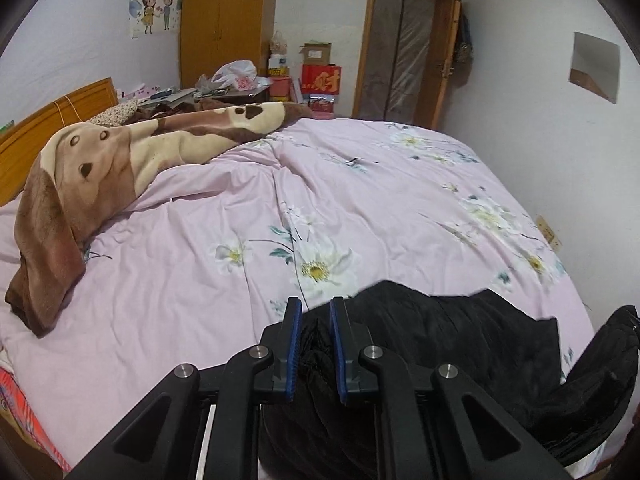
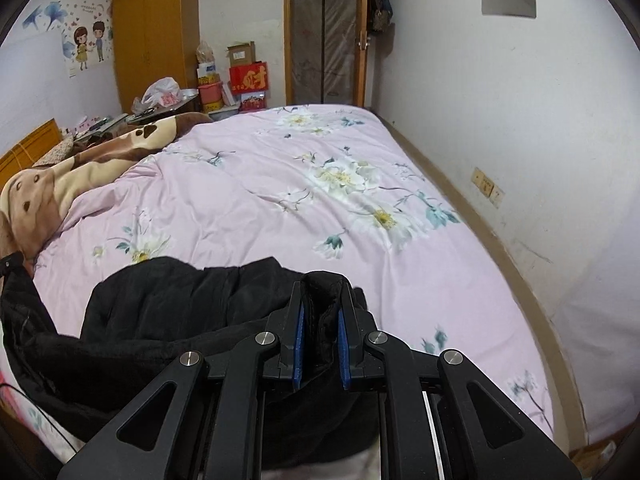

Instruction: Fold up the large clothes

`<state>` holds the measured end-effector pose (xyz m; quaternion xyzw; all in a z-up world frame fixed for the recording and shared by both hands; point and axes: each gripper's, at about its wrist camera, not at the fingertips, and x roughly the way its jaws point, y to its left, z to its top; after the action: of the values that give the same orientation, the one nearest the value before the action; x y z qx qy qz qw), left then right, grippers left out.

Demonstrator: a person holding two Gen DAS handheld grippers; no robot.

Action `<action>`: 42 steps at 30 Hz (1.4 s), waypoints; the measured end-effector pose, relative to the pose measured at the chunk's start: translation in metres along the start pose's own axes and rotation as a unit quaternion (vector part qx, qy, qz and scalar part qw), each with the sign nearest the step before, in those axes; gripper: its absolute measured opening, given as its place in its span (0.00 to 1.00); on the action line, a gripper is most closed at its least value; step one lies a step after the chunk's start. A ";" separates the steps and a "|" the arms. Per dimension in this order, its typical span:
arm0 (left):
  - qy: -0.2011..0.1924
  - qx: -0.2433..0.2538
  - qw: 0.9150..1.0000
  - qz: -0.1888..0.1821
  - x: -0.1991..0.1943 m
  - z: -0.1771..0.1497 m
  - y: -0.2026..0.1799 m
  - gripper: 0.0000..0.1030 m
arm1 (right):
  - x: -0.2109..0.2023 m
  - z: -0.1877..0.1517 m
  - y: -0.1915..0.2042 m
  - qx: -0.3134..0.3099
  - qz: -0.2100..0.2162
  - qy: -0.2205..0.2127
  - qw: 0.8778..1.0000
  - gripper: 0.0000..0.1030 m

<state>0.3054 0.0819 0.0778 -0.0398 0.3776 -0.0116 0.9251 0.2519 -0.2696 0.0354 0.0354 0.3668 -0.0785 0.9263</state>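
Evidently the fold is only beginning: a black padded jacket (image 1: 460, 344) lies bunched at the near edge of the bed (image 1: 280, 208), and each claw has a bite of it. The left claw (image 1: 314, 334) is clenched on a gathered fold of the dark cloth, which fills the gap between its blue pads; the right claw (image 2: 322, 320) likewise grips a raised ridge of the jacket (image 2: 168, 308), seemingly at the opposite end of the garment. As I judge it, the step in hand is lifting and spreading. The next move calls for drawing both claws apart and forward so the jacket lies flat on the pink floral duvet (image 2: 320, 184) before any crease is made.

Which parts are gripped, collar, hem or sleeve, I cannot tell; black on black swallows the seams. The jacket's near portion drops out of view below both claws. A brown plush blanket (image 1: 100, 176) is heaped toward the headboard, well apart.
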 end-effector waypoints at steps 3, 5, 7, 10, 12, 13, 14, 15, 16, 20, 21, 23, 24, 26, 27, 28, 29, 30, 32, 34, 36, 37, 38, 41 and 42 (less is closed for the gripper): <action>0.000 0.002 1.000 0.015 0.023 0.014 0.000 0.01 | 0.027 0.012 0.005 -0.005 -0.007 0.021 1.000 0.13; 0.012 -0.007 1.000 0.017 0.043 0.023 0.001 0.01 | 0.043 0.019 0.006 -0.010 -0.011 0.033 0.999 0.14; 0.018 -0.008 0.999 0.025 0.059 0.029 0.002 0.01 | 0.062 0.026 0.007 -0.011 -0.019 0.051 0.998 0.14; 0.027 -0.018 0.999 0.027 0.079 0.030 0.003 0.01 | 0.088 0.035 0.007 -0.003 -0.028 0.075 0.997 0.15; 0.030 -0.026 0.999 0.022 0.086 0.029 0.006 0.01 | 0.102 0.041 0.009 -0.008 -0.035 0.087 0.996 0.19; 0.037 -0.031 0.999 0.019 0.091 0.028 0.009 0.02 | 0.106 0.045 0.010 -0.011 -0.043 0.087 0.995 0.23; 0.043 -0.029 0.999 0.017 0.095 0.027 0.010 0.03 | 0.110 0.048 0.011 -0.015 -0.050 0.087 0.995 0.25; 0.047 -0.028 0.998 0.014 0.099 0.025 0.011 0.03 | 0.113 0.051 0.012 -0.021 -0.053 0.085 0.995 0.25; 0.049 -0.026 0.998 0.013 0.101 0.022 0.013 0.04 | 0.115 0.056 0.013 -0.025 -0.053 0.083 0.995 0.25; 0.060 -0.017 0.998 0.001 0.109 0.008 0.020 0.37 | 0.113 0.056 0.008 -0.028 -0.036 0.071 0.996 0.26; 0.064 -0.015 0.998 -0.008 0.112 0.003 0.022 0.47 | 0.110 0.053 0.004 -0.027 -0.035 0.066 0.997 0.27; 0.069 -0.018 0.997 -0.022 0.114 -0.007 0.027 0.53 | 0.104 0.045 -0.004 -0.028 -0.021 0.055 0.998 0.39; 0.078 -0.018 0.996 -0.036 0.117 -0.012 0.030 0.59 | 0.102 0.042 -0.006 -0.031 -0.011 0.054 0.998 0.43; 0.089 -0.017 0.995 -0.046 0.121 -0.021 0.032 0.68 | 0.096 0.028 -0.016 -0.035 0.013 0.045 0.998 0.63; 0.093 -0.013 0.994 -0.050 0.123 -0.026 0.033 0.72 | 0.095 0.021 -0.020 -0.036 0.027 0.045 0.998 0.65; 0.098 -0.008 0.994 -0.055 0.125 -0.032 0.033 0.73 | 0.095 0.010 -0.026 -0.037 0.049 0.046 0.997 0.67; 0.101 -0.004 0.993 -0.062 0.127 -0.035 0.032 0.73 | 0.097 0.005 -0.027 -0.039 0.061 0.050 0.996 0.68; 0.106 0.000 0.992 -0.069 0.130 -0.038 0.030 0.74 | 0.101 -0.001 -0.029 -0.040 0.071 0.055 0.995 0.69; 0.127 0.003 0.989 -0.081 0.140 -0.045 0.025 0.76 | 0.115 -0.010 -0.031 -0.034 0.079 0.069 0.994 0.72; 0.142 -0.001 0.987 -0.078 0.150 -0.049 0.020 0.76 | 0.136 -0.013 -0.032 -0.009 0.108 0.099 0.989 0.72; 0.140 0.003 0.988 -0.064 0.153 -0.051 0.013 0.72 | 0.145 -0.015 -0.031 0.012 0.111 0.112 0.987 0.72; 0.135 0.012 0.989 -0.053 0.152 -0.051 0.008 0.68 | 0.146 -0.014 -0.030 0.020 0.110 0.109 0.988 0.70; 0.133 0.020 0.990 -0.046 0.152 -0.050 0.004 0.58 | 0.145 -0.014 -0.030 0.022 0.107 0.106 0.988 0.57; 0.120 0.044 0.992 -0.007 0.148 -0.047 -0.005 0.31 | 0.142 -0.010 -0.029 0.021 0.095 0.106 0.990 0.17; 0.117 0.046 0.992 -0.001 0.145 -0.044 -0.007 0.25 | 0.137 -0.008 -0.028 0.016 0.100 0.096 0.990 0.13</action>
<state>0.3785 0.0646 -0.0546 0.0041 0.4821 -0.0349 0.8754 0.3401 -0.3130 -0.0645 0.0944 0.4473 0.0122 0.8893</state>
